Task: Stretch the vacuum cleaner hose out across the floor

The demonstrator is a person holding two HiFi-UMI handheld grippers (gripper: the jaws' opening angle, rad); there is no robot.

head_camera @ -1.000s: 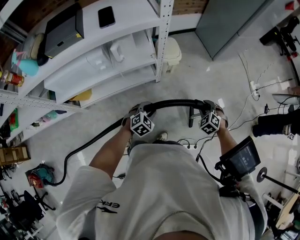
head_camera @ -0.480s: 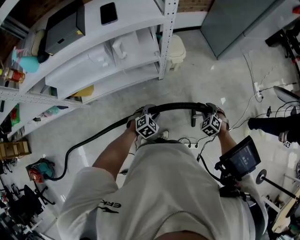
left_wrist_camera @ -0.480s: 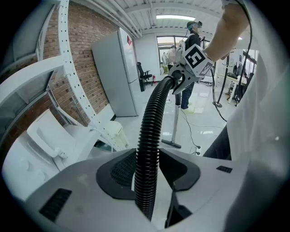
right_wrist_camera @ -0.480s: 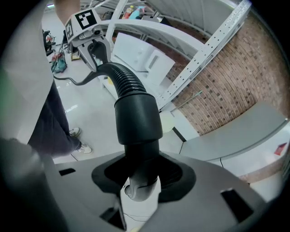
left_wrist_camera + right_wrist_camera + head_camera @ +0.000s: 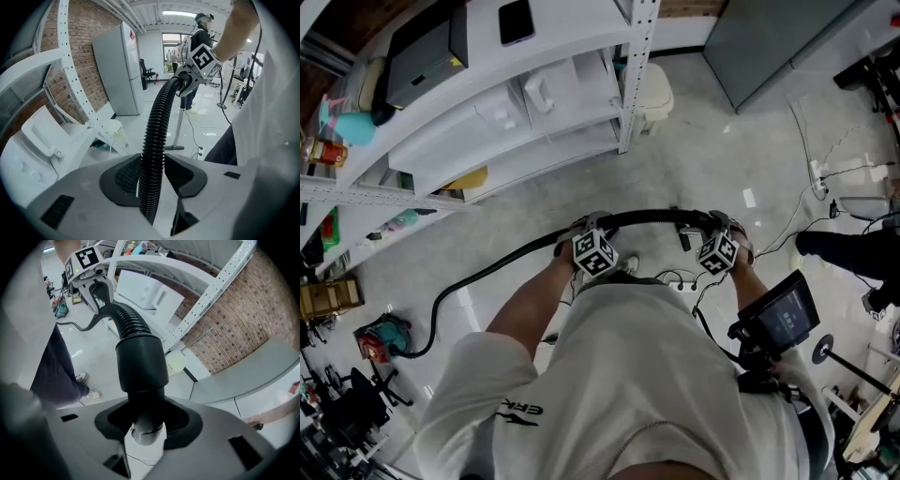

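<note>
A black ribbed vacuum hose (image 5: 487,272) snakes over the floor from a red and teal vacuum body (image 5: 380,337) at the lower left and rises to my hands. My left gripper (image 5: 587,229) is shut on the ribbed part (image 5: 152,159). My right gripper (image 5: 719,229) is shut on the hose's smooth black end cuff (image 5: 140,362). Between the two, the hose (image 5: 647,217) hangs in a shallow arch in front of me, off the floor. From each gripper view the other gripper shows at the far end of the hose: the right gripper (image 5: 199,63) and the left gripper (image 5: 89,268).
White metal shelving (image 5: 534,103) with boxes and a phone stands at the upper left, a white bin (image 5: 654,94) beside its post. A grey cabinet (image 5: 769,37) is at the top right. A power strip (image 5: 814,173) and cables lie at the right, near another person's leg (image 5: 844,248).
Both grippers have sunk a little with the hose still in them, and the arch of hose between them sits lower. The grips have not changed.
</note>
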